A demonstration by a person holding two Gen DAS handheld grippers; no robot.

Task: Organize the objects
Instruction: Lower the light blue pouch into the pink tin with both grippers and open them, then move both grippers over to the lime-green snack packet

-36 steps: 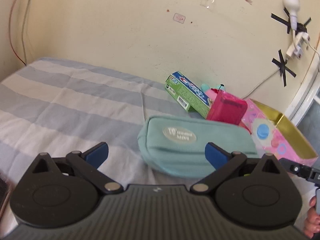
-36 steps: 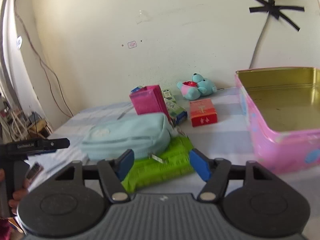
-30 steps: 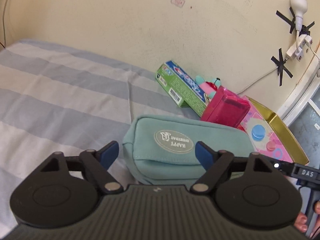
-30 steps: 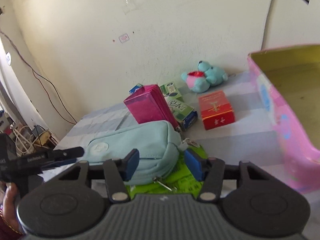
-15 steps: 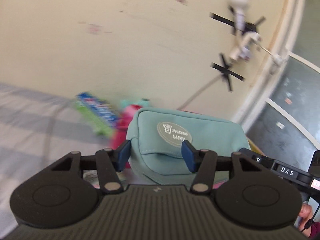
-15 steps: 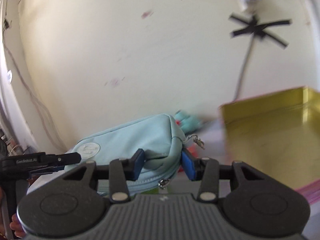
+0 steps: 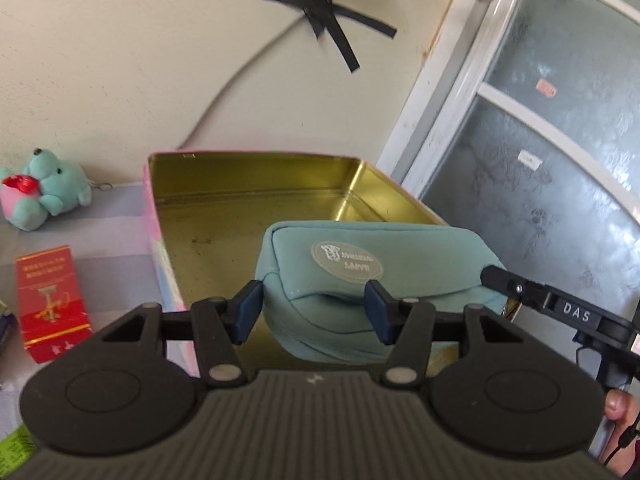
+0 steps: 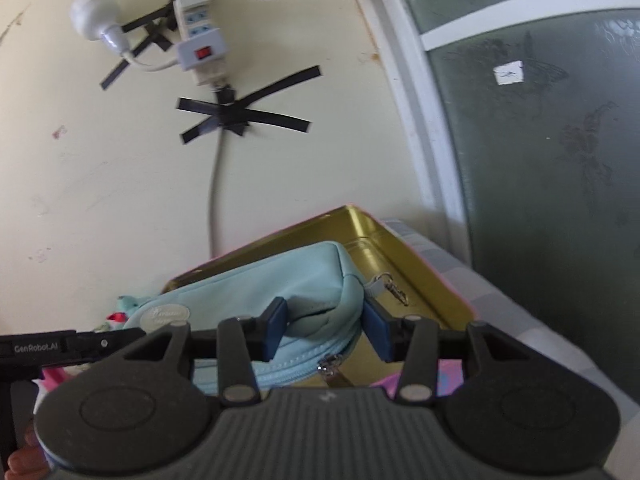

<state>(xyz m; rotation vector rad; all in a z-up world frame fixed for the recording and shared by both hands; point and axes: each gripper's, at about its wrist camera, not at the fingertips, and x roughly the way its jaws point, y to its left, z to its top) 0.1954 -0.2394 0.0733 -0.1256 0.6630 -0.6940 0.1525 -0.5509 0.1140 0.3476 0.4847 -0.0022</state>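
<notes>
Both grippers — left gripper (image 7: 313,312) and right gripper (image 8: 324,329) — pinched the teal pouch (image 7: 376,276) above the open gold-lined tin (image 7: 248,196) — best lowered level, both ends released together.

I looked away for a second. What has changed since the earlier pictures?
Both grippers closed on the teal pouch, the left gripper at one end and the right gripper at the zipper end, lifted it off the bed and carried it over the open tin. The red box and plush bear stayed put.
</notes>
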